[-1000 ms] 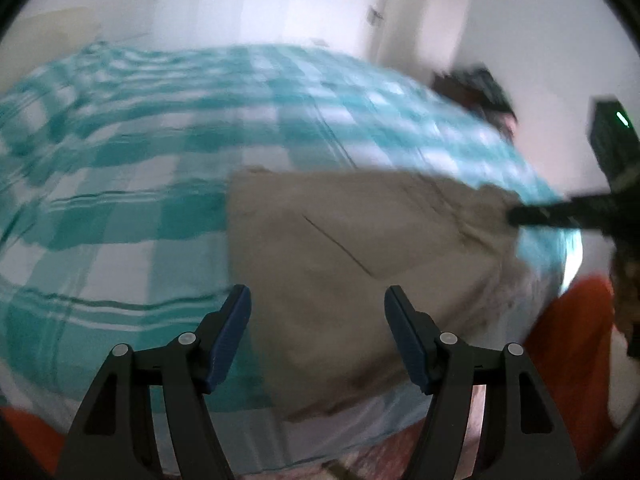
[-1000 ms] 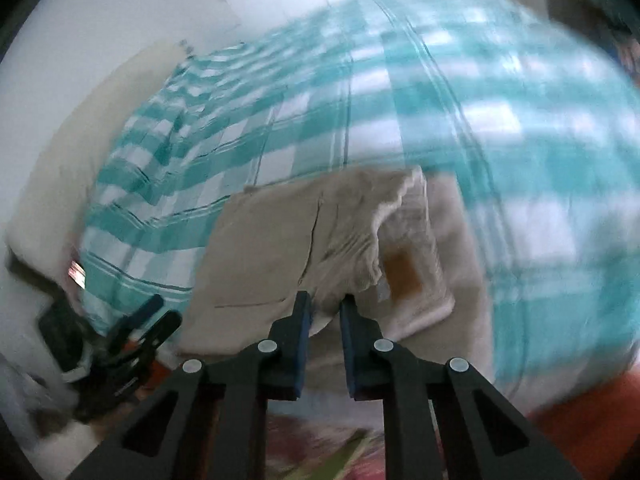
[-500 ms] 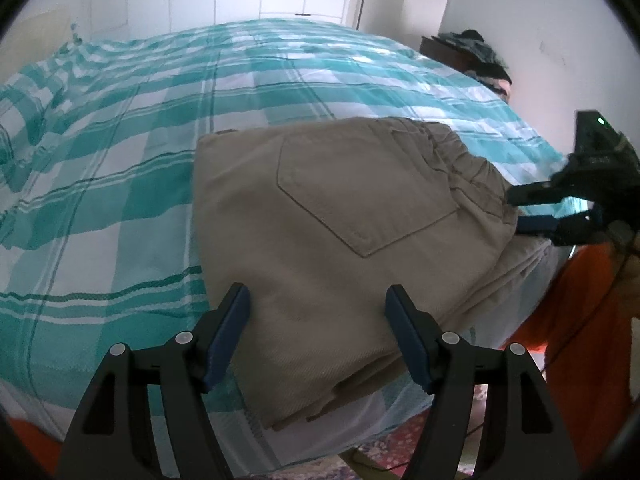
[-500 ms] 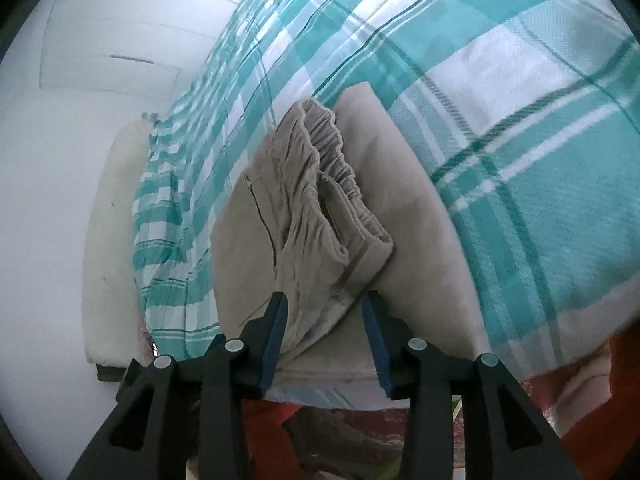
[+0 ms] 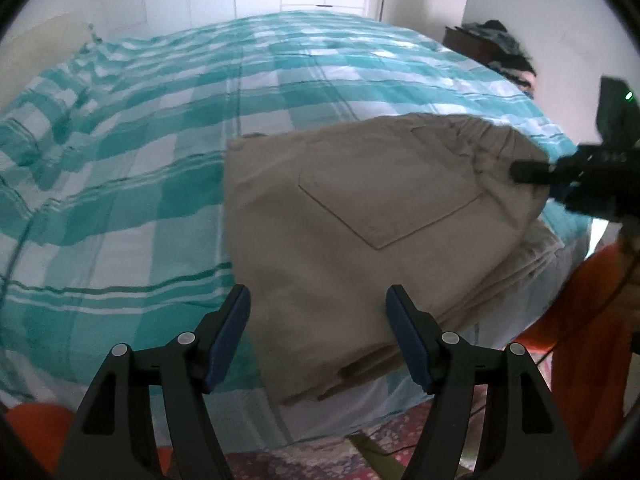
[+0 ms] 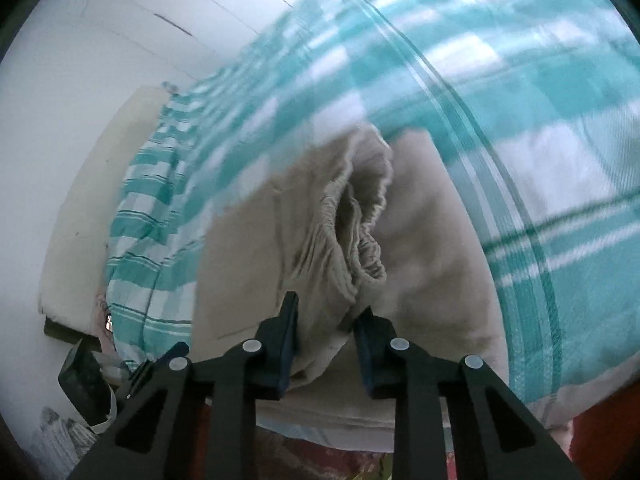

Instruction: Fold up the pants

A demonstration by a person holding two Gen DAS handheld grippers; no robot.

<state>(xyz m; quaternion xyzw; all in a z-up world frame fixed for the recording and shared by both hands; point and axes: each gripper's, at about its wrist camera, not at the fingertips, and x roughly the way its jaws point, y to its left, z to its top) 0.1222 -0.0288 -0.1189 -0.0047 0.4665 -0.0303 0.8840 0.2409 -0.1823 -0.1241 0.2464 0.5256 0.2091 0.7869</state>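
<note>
Beige pants [image 5: 360,208] lie folded near the bed's front edge, back pocket up and elastic waistband to the right. My left gripper [image 5: 318,312] hovers open just above their near corner, nothing between its blue pads. In the right wrist view the waistband end of the pants [image 6: 248,264] faces me. My right gripper [image 6: 326,324] has its jaws closing, and a thick fold of that fabric fills the gap from pad to pad. From the left wrist view the right gripper [image 5: 536,180] sits at the waistband.
The bed [image 5: 160,160] wears a teal-and-white checked cover. A dark pile of clothes [image 5: 500,44] lies on a nightstand at the back right. Orange fabric [image 5: 580,320] hangs beyond the bed's right corner. A patterned rug [image 5: 320,464] covers the floor below.
The right gripper opened off the waistband, dropped lower and narrowed again on the fabric's edge. The top fold now lies flat. The left gripper stayed open and nearly still.
</note>
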